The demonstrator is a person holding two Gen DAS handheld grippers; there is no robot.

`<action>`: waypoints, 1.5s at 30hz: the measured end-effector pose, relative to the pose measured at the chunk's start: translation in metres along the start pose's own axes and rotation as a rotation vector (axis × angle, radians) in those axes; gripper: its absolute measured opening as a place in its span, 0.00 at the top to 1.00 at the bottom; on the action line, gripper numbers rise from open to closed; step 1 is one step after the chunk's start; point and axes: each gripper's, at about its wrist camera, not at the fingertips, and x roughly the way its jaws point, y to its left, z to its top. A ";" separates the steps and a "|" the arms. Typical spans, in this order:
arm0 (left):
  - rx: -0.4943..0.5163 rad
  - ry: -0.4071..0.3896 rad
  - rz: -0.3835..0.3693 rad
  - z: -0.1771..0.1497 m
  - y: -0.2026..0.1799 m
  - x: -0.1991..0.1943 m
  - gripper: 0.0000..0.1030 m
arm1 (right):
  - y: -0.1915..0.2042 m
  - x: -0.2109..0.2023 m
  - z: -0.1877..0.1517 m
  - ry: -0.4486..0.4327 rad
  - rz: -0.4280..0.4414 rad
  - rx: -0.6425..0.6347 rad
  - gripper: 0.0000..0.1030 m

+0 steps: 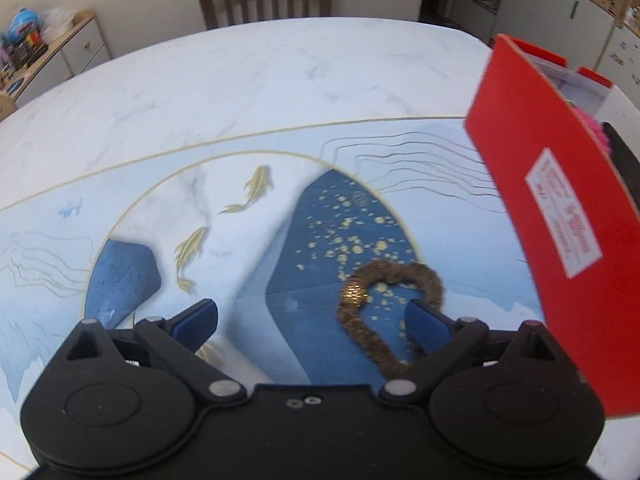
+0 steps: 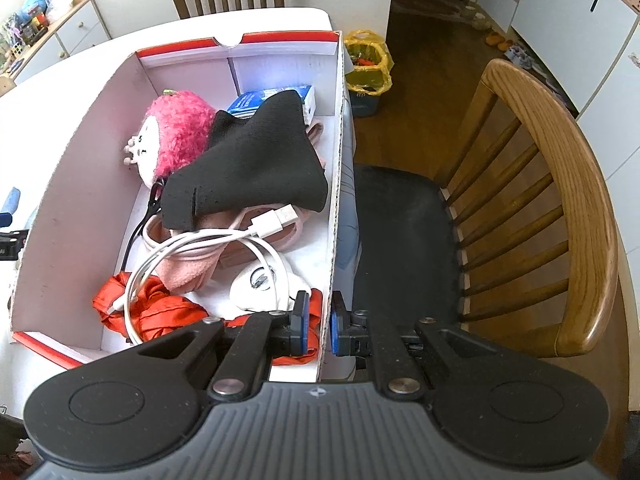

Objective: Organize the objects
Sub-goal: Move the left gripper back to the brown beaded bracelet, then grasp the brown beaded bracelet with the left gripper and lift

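Left wrist: red box (image 1: 532,184) white label illegible; left gripper (image 1: 316,316) fingers apart. Right gripper (image 2: 320,320) fingers clamp box wall (image 2: 336,200).

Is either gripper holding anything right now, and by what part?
The right gripper pinches the box by its right side wall. The left gripper is open, holding nothing, over the brown hair tie.

Both views are evenly and fairly brightly lit by soft indoor light; no hard shadows are cast. In the left wrist view the red cardboard box wall (image 1: 552,216) at the right edge is smeared by motion blur, its white label unreadable. A small glint is seen on the brown fuzzy hair ring (image 1: 390,312). Straight lines are bowed by the fisheye lens, strongly at the far edge of the marble-patterned white and blue table (image 1: 248,92). The right wrist view is sharper; the white inner box wall (image 2: 80,184) is rendered bright.
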 end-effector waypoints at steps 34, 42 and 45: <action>-0.076 -0.066 -0.043 -0.003 -0.018 -0.028 0.95 | -0.003 0.006 0.001 0.012 0.024 -0.014 0.90; -0.072 -0.118 -0.042 0.007 -0.020 -0.063 0.96 | -0.004 0.006 0.000 0.010 0.030 -0.029 0.90; -0.053 -0.145 -0.050 0.010 -0.023 -0.079 0.96 | -0.004 0.006 0.000 0.009 0.034 -0.034 0.90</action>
